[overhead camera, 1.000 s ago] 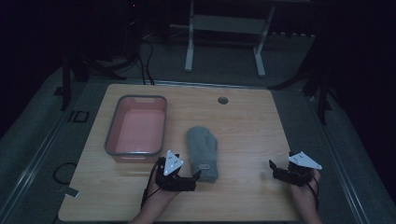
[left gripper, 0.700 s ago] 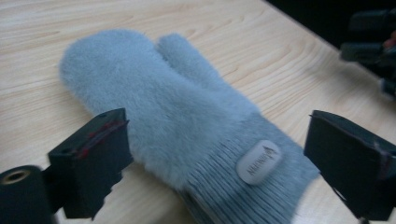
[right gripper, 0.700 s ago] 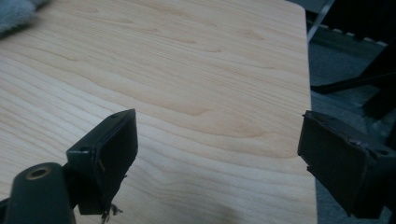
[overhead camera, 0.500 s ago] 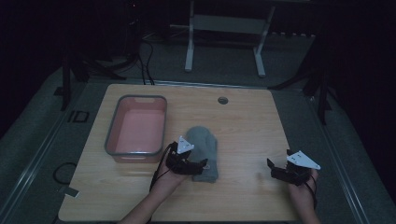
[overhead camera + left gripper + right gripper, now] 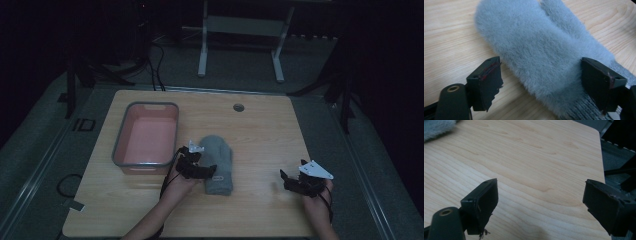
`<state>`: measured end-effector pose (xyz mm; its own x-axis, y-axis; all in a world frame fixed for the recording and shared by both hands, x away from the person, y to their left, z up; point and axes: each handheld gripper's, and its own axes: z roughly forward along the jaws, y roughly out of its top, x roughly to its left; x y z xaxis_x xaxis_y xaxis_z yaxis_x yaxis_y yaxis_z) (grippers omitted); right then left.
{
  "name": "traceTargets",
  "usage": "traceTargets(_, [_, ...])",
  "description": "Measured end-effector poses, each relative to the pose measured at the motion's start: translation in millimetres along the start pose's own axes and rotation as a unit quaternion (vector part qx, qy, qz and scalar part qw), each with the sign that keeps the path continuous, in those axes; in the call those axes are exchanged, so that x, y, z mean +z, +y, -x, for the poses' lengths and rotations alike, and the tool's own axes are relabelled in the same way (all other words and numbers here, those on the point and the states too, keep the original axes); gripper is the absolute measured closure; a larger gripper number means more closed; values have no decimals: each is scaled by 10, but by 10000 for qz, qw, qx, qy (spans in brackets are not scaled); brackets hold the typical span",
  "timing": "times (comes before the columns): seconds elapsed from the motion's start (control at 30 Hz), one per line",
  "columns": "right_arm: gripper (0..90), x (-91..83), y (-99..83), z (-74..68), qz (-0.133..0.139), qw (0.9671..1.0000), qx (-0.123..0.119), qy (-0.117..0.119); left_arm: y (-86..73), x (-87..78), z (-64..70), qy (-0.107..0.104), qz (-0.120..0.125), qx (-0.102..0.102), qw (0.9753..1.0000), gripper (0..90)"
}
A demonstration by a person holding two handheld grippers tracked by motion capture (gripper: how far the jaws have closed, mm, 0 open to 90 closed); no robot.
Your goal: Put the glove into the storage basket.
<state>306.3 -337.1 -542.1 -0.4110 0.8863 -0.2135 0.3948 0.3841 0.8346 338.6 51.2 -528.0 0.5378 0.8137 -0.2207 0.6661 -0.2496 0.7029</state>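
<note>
A fluffy grey mitten (image 5: 218, 161) lies flat in the middle of the wooden table, its knitted cuff toward the person. My left gripper (image 5: 209, 171) is open at the mitten's left side near the cuff. In the left gripper view the mitten (image 5: 541, 50) lies between the wide-apart jaws, one jaw on bare wood, the other over the cuff end. My right gripper (image 5: 286, 181) is open near the table's front right. In the right gripper view its jaws (image 5: 539, 207) frame bare wood, with a mitten corner (image 5: 436, 128) at top left.
A grey-rimmed pink bin (image 5: 125, 150) stands left of the mitten, close to my left hand. A cable hole (image 5: 238, 107) sits near the table's far edge. Beyond the table are a dark floor, cables and a white stand (image 5: 240, 30).
My left gripper has moved right and forward from the bin's front corner onto the mitten's cuff side. The right gripper has shifted only slightly left.
</note>
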Motion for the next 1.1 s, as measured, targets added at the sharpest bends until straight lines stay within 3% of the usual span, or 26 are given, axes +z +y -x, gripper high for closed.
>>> traceTargets(0.1, [132, 7, 0, -5, -14, 10000, 36, 42, 15, 10, 7, -66, 19, -32, 10000, 191])
traceTargets(0.2, [132, 6, 37, -36, -59, 9995, 199, 249, 19, 34, 38, -84, 19, 62, 9999, 194])
traceTargets(0.33, [134, -13, 195, -224, 59, 9976, 192, 670, 19, 69, 56, -61, 40, 208, 9998, 200])
traceTargets(0.37, [134, 23, 303, -315, 37, 9926, 476, 1117, 21, 73, 66, -69, 61, 258, 9996, 229])
traceTargets(0.4, [134, 23, 303, -315, 37, 9926, 476, 1117, 23, 69, 72, -95, 80, 346, 9993, 229])
traceTargets(0.47, [132, 92, 426, -446, -22, 9876, 633, 1435, 29, 64, 95, -76, 101, 526, 9985, 271])
traceTargets(0.53, [131, 167, 535, -587, -100, 9858, 689, 1529, 37, 51, 115, -93, 157, 668, 9976, 312])
traceTargets(0.57, [113, 215, 587, -645, -153, 9807, 799, 1779, 40, 48, 122, -69, 167, 745, 9971, 325])
traceTargets(0.63, [128, 297, 670, -750, -146, 9755, 973, 1966, 43, 42, 127, -105, 210, 869, 9959, 357])
traceTargets(0.67, [102, 365, 725, -828, -242, 9695, 1027, 2211, 44, 41, 127, -132, 221, 921, 9954, 376])
traceTargets(0.7, [111, 418, 766, -900, -293, 9705, 1032, 2159, 42, 41, 128, -154, 256, 938, 9951, 397])
traceTargets(0.73, [139, 457, 796, -950, -346, 9696, 1038, 2189, 41, 38, 122, -182, 258, 972, 9948, 415])
traceTargets(0.77, [138, 510, 828, -1007, -391, 9657, 1039, 2348, 41, 36, 116, -213, 267, 973, 9947, 436])
traceTargets(0.8, [191, 554, 855, -1058, -408, 9667, 1043, 2301, 40, 34, 113, -236, 278, 983, 9945, 446])
traceTargets(0.83, [261, 593, 881, -1101, -463, 9650, 1068, 2352, 39, 34, 110, -257, 281, 1011, 9941, 455])
traceTargets(0.87, [294, 630, 902, -1138, -474, 9613, 1098, 2482, 37, 37, 108, -273, 275, 1008, 9941, 467])
traceTargets(0.9, [356, 662, 916, -1171, -461, 9625, 1107, 2433, 36, 41, 105, -272, 263, 1012, 9941, 469])
traceTargets(0.97, [398, 754, 937, -1220, -627, 9593, 1177, 2490, 29, 48, 108, -242, 245, 1055, 9938, 468])
traceTargets(1.0, [415, 781, 937, -1235, -668, 9610, 1173, 2412, 22, 59, 114, -203, 240, 1083, 9936, 468])
traceTargets(1.1, [548, 857, 919, -1285, -878, 9593, 1128, 2437, 3, 90, 123, -143, 210, 1102, 9936, 468])
